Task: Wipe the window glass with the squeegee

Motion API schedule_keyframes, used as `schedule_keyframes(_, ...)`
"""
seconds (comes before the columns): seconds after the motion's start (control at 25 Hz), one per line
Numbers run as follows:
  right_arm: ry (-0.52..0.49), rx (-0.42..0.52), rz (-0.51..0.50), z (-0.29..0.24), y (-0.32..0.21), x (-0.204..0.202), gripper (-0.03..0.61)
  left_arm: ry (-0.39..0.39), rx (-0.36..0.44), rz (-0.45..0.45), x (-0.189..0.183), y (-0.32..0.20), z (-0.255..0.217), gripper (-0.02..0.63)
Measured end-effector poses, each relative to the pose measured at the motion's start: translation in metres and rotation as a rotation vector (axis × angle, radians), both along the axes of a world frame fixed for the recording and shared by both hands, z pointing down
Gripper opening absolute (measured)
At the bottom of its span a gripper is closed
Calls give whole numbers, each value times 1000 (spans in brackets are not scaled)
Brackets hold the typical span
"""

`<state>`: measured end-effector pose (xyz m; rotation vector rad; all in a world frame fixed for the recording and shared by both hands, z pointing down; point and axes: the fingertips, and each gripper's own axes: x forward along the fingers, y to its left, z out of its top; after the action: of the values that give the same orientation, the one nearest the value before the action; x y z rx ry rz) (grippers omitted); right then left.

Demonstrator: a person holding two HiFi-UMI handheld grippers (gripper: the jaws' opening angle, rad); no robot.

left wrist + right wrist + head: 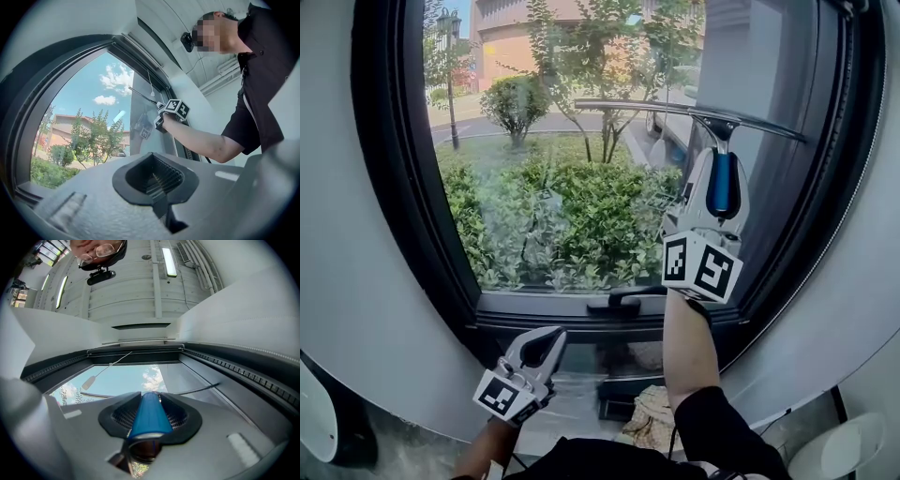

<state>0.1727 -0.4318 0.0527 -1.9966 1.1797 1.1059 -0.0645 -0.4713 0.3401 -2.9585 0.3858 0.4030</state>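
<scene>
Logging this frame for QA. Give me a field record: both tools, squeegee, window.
right tool: shut on squeegee's blue handle, raised to the window
left tool: shut, empty, low below the window frame
squeegee: blade roughly level across upper glass; contact can't be confirmed
window glass: shrubs and street outside
window handle: on bottom frame, untouched

Squeegee handle point(722, 186) partly inside the right tool point(718, 164); window frame point(391, 141) top beyond the head view's edge.
</scene>
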Motion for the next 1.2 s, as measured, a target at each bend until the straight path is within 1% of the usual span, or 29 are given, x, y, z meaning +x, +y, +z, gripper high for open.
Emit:
schedule_keyframes(0.48,-3,-20,8,10,1,0,132,-6,2,21,3,4,1,0)
schedule_keyframes(1.2,-26,-39,11,31,3,-3,133,-12,-5,12,-5,3,7,0)
